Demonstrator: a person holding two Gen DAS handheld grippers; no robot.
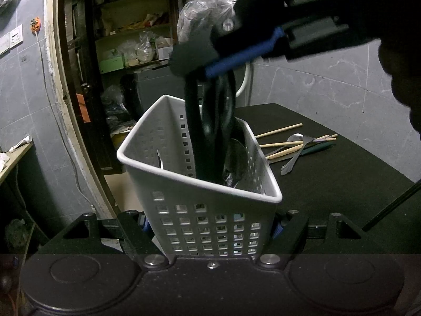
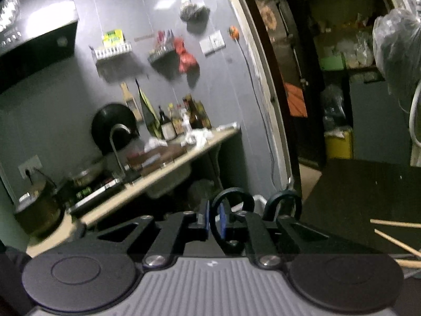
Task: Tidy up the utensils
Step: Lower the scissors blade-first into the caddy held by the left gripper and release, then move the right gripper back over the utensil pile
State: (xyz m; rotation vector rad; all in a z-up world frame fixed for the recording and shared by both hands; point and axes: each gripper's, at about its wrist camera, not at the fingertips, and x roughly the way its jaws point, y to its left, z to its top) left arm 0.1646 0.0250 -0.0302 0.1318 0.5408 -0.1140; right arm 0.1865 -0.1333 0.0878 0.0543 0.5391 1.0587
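Here the right claw (image 1: 196,63) hangs over the white basket (image 1: 200,184), its blue-padded fingers (image 1: 236,58) closed around one loop of a pair of black-handled scissors (image 1: 210,115). In the right wrist view that loop sits between the blue pads, though whether they press on it cannot be told for sure; the grasp looks light. The scissors point down into the basket, handles up, the blades hidden among what is already inside.

The left claw (image 1: 210,226) clamps the basket from both sides near its base, holding it tilted above the edge of the black table (image 1: 342,184).

The step in hand looks like dropping the scissors into the basket. Next, by my judgement, the right claw needs to let go fully, lift clear of the loops without snagging them, and turn to the utensils left on the table: wooden chopsticks (image 1: 279,130), a metal spoon (image 1: 292,152) and a dark green handle beside them.

The basket is smooth plastic, three-sided with rounded corners and rows of square holes. A round metal spoon bowl (image 1: 236,152) rests against its far wall. The scissor handles are glossy and oval; the chopsticks are pale, thin and straight; the table top is matte.
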